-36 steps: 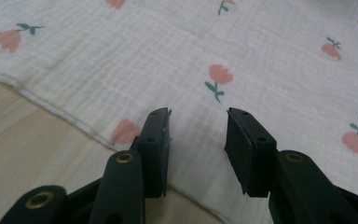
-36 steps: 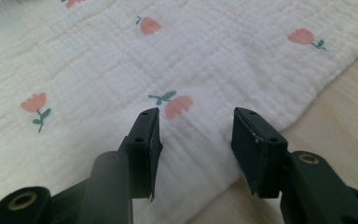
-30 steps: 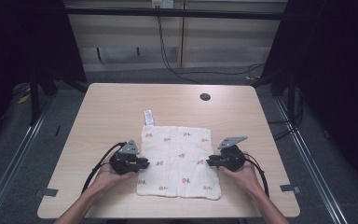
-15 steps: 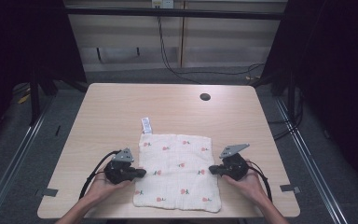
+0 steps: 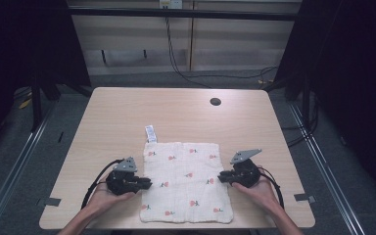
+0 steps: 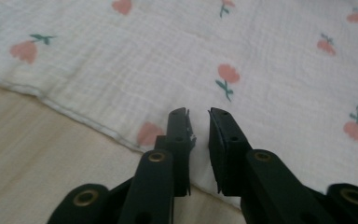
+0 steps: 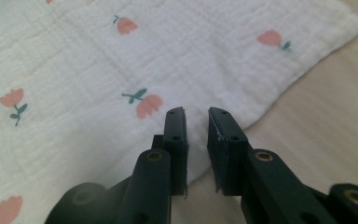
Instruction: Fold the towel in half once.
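Since a second ago we have drawn both tongs, left (image 5: 146, 183) and right (image 5: 222, 177), toward us along the cloth (image 5: 186, 183), jaws slightly parted and grasping nothing, so we should pinch each side hem squarely.

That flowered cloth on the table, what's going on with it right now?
A person holds a tool in each hand at a white flower-print cloth lying flat on a wooden table. The left tool sits at the cloth's left edge and the right tool at its right edge. In both gripper views the jaws stand slightly apart over the cloth's border with nothing between them. A small tag sticks out from the far left corner.
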{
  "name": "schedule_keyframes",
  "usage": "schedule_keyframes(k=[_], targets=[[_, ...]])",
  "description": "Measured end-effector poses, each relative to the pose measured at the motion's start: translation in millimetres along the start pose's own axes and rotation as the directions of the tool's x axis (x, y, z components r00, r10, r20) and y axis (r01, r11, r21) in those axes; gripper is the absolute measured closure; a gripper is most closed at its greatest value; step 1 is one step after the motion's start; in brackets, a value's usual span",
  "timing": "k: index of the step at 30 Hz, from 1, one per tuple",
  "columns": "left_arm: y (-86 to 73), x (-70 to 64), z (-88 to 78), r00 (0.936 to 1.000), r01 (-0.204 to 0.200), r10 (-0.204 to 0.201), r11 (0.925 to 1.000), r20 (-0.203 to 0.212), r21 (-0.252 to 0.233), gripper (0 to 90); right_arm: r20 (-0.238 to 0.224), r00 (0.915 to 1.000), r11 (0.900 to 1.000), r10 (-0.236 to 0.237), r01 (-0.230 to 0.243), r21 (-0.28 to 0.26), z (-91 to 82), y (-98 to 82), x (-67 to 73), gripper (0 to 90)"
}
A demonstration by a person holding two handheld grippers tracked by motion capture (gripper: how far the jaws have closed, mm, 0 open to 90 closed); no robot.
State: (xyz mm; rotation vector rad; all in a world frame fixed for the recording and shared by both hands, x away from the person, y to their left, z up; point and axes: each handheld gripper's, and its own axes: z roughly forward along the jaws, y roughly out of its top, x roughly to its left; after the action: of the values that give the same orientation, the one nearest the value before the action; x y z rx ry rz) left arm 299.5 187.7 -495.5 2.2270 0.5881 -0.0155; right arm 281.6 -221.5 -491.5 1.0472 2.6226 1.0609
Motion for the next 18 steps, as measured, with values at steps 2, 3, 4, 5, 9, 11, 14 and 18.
schedule_keyframes(k=[2,3,4,5,9,11,14,18], targets=[[2.8,6.3,-5.3,0.9996,0.027,-0.027,0.999,-0.008,-0.036,74.8,0.017,0.9998,0.999,0.006,-0.005,-0.046,-7.1,6.2,-4.4,74.9],[4.2,9.6,-7.3,0.9991,0.033,-0.034,0.9986,-0.026,-0.042,73.2,0.018,0.9997,0.997,0.02,-0.018,-0.071,-9.9,9.8,-8.1,74.7],[5.3,13.9,-8.4,0.9981,0.043,-0.046,0.9976,-0.041,-0.054,72.8,0.025,0.9996,0.997,0.016,-0.014,-0.078,-11.5,13.7,-11.6,74.3],[6.4,17.5,-9.1,0.9973,0.05,-0.052,0.9972,-0.052,-0.056,72.5,0.036,0.9991,0.996,0.022,-0.019,-0.082,-12.0,17.0,-14.3,73.3],[13.3,33.4,-10.2,0.9934,0.072,-0.077,0.9957,-0.086,-0.059,71.0,0.067,0.9969,0.994,0.042,-0.035,-0.1,-6.7,27.1,-26.8,70.1],[16.9,40.0,-10.0,0.9897,0.071,-0.078,0.9955,-0.12,-0.064,70.2,0.082,0.9959,0.995,0.038,-0.03,-0.091,-1.6,32.4,-33.6,69.0],[21.9,50.9,-8.8,0.9862,0.092,-0.099,0.9941,-0.133,-0.057,68.8,0.113,0.9922,0.995,0.053,-0.043,-0.086,6.1,42.0,-48.0,68.0],[34.4,66.7,-8.7,0.9759,0.133,-0.149,0.9854,-0.16,-0.106,70.8,0.117,0.9888,0.992,0.093,-0.082,-0.092,19.3,50.8,-67.2,66.5]])
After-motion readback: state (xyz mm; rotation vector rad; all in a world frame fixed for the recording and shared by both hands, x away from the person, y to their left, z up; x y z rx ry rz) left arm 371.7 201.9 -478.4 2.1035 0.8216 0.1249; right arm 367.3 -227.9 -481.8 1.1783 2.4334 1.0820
